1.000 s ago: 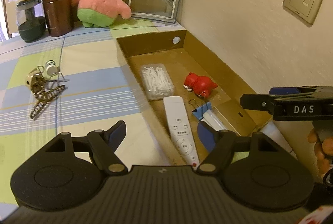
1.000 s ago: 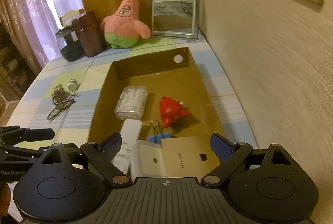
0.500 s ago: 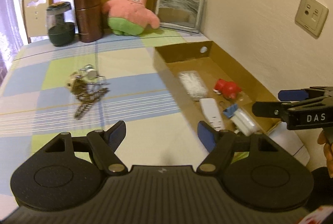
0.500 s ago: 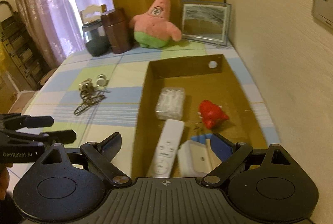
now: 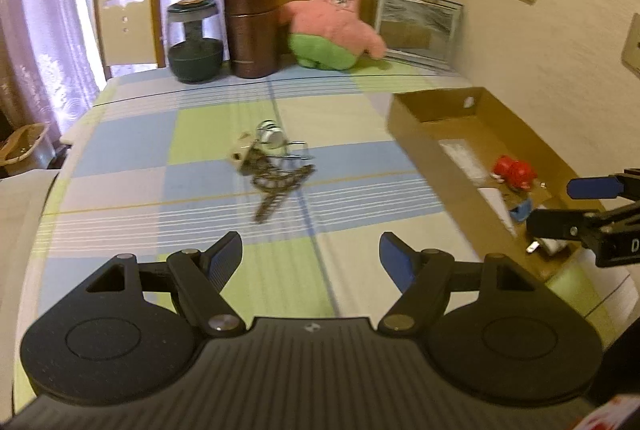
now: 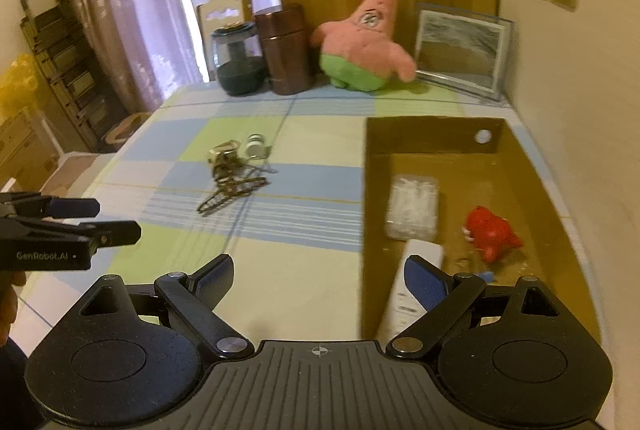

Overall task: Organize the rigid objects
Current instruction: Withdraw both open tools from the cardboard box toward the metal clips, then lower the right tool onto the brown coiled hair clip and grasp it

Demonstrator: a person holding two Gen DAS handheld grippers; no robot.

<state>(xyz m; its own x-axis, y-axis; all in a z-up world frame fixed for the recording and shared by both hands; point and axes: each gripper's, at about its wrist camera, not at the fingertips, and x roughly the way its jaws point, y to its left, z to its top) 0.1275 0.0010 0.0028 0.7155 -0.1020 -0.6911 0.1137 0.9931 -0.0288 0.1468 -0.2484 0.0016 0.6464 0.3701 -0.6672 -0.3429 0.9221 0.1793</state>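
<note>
Left gripper (image 5: pixel 311 257) and right gripper (image 6: pixel 319 277), lower frame, are hanging spread wide, gripping nothing. Key bunch (image 5: pixel 276 172) is lying mid-frame on the checked tablecloth (image 5: pixel 192 166). Cardboard box (image 6: pixel 532 190), right, is holding remote (image 6: pixel 412 282), red toy (image 6: pixel 494 232).

Key bunch (image 5: pixel 276 170) on tablecloth (image 5: pixel 160 190), left of cardboard box (image 5: pixel 424 126)
</note>
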